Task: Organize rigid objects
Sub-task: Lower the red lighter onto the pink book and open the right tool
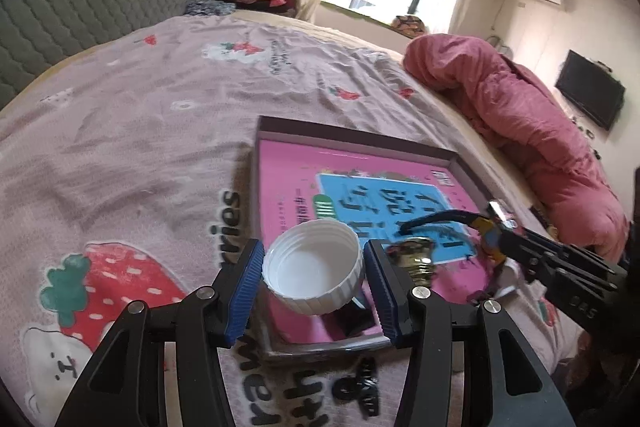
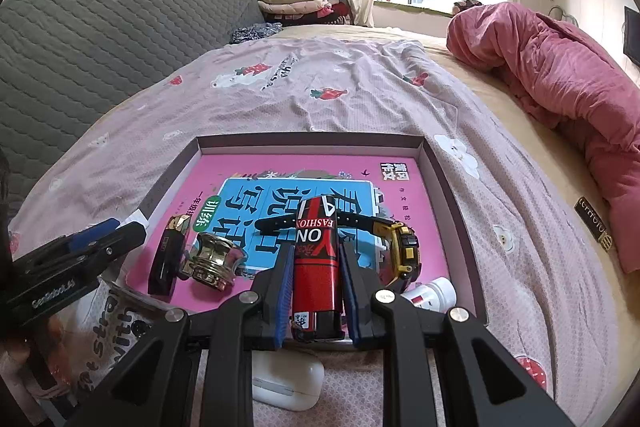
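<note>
A: Left wrist view: the left gripper (image 1: 314, 277) is clamped on a white ribbed cap (image 1: 313, 267). Both blue pads bear on the cap's sides, and its hollow side faces up. The cap is held above the near left corner of a shallow tray (image 1: 360, 133) resting on the strawberry-print bedsheet (image 1: 140, 131).

B: State of the other tool?

A: Right wrist view: the right gripper (image 2: 316, 287) is closed on a red and black lighter (image 2: 317, 267) printed "FASHION". The lighter lies along the fingers, its far end pointing into the tray (image 2: 308, 141).

B: Contents of the tray?

A: A pink book (image 2: 280, 171) with a blue panel covers the tray floor. On it lie:
- a dark lipstick tube (image 2: 168, 259) with a gold end, at left;
- a gold fluted bottle top (image 2: 212, 259), just beside the tube;
- a yellow and black wristwatch (image 2: 404, 251), at right, strap running behind the lighter;
- a small white bottle (image 2: 432, 293) on its side, near the near right corner.

B: Anything outside the tray?

A: A white earbud case (image 2: 288, 383) sits on the sheet below the right gripper, just outside the tray's near wall. A rolled pink quilt (image 2: 560, 79) lies along the bed's far right edge, well apart from the tray.
</note>
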